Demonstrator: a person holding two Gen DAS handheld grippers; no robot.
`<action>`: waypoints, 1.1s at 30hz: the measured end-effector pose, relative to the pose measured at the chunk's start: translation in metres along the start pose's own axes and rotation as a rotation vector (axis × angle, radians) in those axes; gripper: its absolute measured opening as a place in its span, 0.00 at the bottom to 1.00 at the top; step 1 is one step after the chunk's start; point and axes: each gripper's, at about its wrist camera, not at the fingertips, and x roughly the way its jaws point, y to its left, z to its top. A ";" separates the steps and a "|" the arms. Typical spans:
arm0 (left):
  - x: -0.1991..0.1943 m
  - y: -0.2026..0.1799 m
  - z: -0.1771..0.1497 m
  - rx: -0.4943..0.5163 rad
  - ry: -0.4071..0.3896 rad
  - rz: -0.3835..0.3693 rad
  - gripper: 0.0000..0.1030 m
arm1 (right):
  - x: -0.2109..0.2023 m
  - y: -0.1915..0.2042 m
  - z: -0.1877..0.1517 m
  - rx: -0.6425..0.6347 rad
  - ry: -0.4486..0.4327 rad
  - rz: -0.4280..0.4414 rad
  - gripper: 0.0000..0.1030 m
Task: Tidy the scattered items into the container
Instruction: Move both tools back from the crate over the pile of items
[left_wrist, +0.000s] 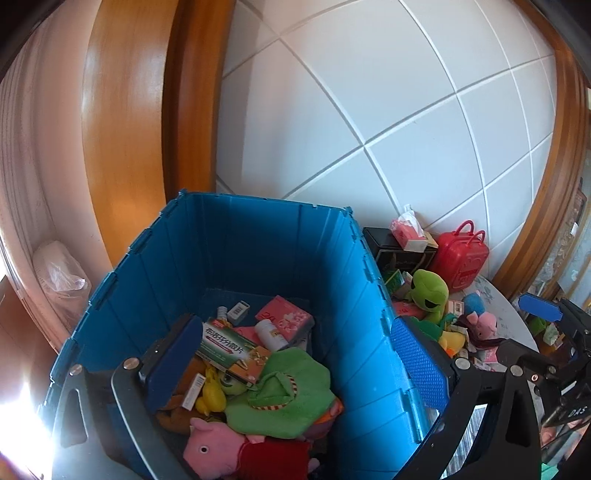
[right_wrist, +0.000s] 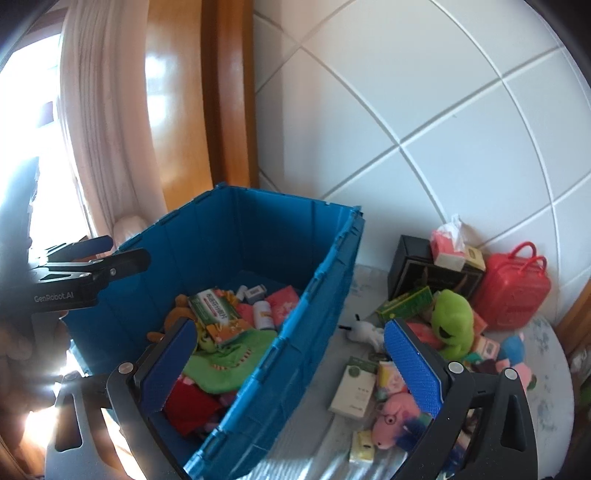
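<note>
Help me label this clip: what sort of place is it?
Probably a home room: soft toys like the green plush frog, a pink tissue pack and pale curtains by a varnished wooden frame.

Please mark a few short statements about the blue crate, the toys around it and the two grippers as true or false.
1. The blue crate already holds several items. True.
2. The left gripper is shut on the green medicine box. False: its jaws are wide open above the crate, holding nothing.
3. The green frog plush sits outside the crate, on the table. True.
4. The red suitcase-shaped case lies inside the crate. False: it stands by the tiled wall, outside the crate.
5. The right gripper is open and empty. True.
6. The crate's lid is closed. False: the top is open, showing its contents.
</note>
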 end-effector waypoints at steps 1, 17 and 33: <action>0.001 -0.010 -0.001 0.011 0.006 -0.009 1.00 | -0.005 -0.011 -0.005 0.011 0.004 -0.010 1.00; 0.043 -0.214 -0.047 0.226 0.131 -0.188 1.00 | -0.079 -0.214 -0.108 0.248 0.098 -0.253 1.00; 0.162 -0.371 -0.180 0.648 0.252 -0.226 0.98 | -0.063 -0.334 -0.242 0.261 0.298 -0.285 1.00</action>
